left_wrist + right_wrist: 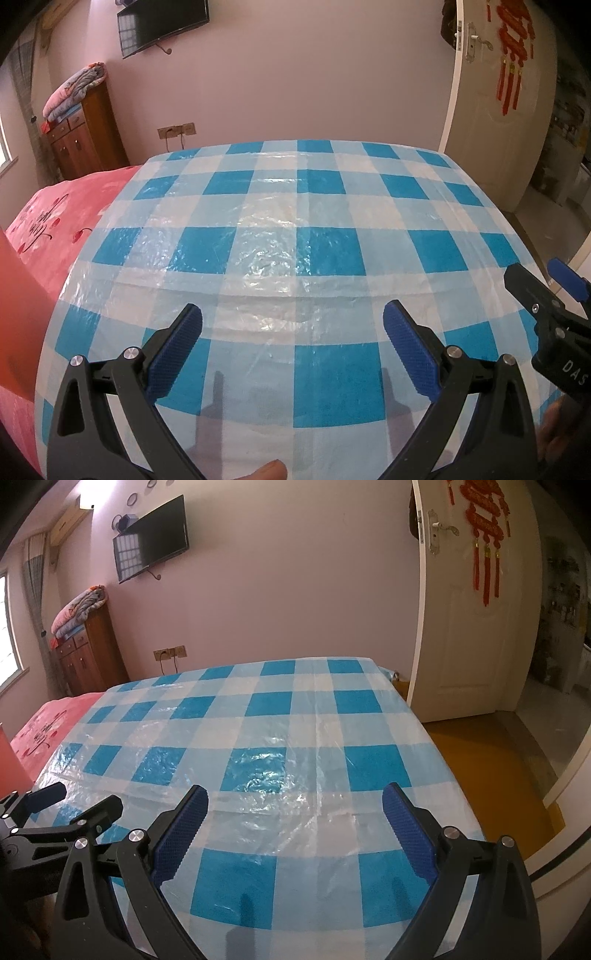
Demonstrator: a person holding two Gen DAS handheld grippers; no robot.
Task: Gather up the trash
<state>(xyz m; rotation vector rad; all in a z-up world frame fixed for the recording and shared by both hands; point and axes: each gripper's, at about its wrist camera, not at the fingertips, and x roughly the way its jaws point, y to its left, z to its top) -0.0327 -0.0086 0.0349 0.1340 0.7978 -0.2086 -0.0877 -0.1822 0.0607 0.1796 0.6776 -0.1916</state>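
A: Trash isn't visible on the checked plastic cover (295, 240), near edge to far edge. Your left gripper (292, 325) and right gripper (295, 806) hover with jaws wide, holding nothing.

B: Sweep both cameras before reaching. Pink bedspread (62, 221) at its left edge, open door (469, 627) beyond the far right corner.

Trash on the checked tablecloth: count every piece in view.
0. The checked tablecloth shows no trash in either view; both claws, left claw and right claw, are open and hold nothing. Its near edge is hidden.
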